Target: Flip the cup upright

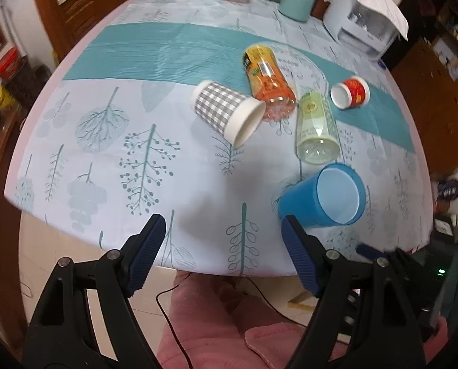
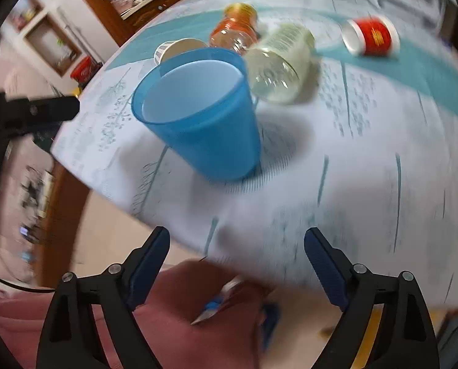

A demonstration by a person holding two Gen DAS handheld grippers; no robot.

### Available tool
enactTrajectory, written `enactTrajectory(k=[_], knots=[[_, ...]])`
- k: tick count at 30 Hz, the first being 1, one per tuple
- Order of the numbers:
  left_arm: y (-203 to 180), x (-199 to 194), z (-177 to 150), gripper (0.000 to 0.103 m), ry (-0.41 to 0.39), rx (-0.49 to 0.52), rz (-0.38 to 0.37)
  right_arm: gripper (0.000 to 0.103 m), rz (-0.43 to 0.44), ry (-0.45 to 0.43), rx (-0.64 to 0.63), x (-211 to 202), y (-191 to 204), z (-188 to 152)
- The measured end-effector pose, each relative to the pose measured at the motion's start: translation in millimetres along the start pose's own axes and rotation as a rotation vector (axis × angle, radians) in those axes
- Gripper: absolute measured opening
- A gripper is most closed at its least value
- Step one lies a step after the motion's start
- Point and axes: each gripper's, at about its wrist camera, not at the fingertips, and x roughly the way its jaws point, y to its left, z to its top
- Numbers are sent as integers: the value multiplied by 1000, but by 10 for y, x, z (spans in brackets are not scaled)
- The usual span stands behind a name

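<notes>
**Cup Status: Blue Cup Standing, Both Claws Released**

The blue cup [image 2: 198, 113] stands mouth-up near the front edge of the counter [image 2: 367, 209], just beside the pale green bottle [image 2: 279, 63]. Judged from this, the flip appears done for this cup. The left claw [image 1: 223, 243] and the right claw [image 2: 236, 252] are both spread wide and grasp nothing; each sits back over the counter edge.

**Risks**

1. The cup stands close to the counter edge. A claw sweeping past could knock it over or off.
2. The green bottle lies on its side by the cup; a nudge could roll it into the cup wall.
3. The checked paper cup [image 1: 229, 110] and the red cup [image 1: 350, 92] lie on their sides. If either is also a target, its light wall may crush under a hard grip.

**View Differences**

The left wrist view shows all 5 items sharply, including the orange bottle [image 1: 267, 80]. The right wrist view is blurred but shows the blue cup's base seated on the counter.
</notes>
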Motion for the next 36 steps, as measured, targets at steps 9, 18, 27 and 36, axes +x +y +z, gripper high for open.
enactTrajectory(k=[9,18,27,36], knots=[[-222,-502,11,76,-55,65,-3,101,-205,36,101,-856,15,-37],[-632,-902,-169,76,-196,68,-11,102,-227,-249,95,-1611,245,-104],[-731,-1094,-370,78,-293,81,117,102,-217,-535,47,-2163,604,-254],[-694,-1049,-476,92,-278,82,177,102,-205,-514,78,-2092,637,-328]])
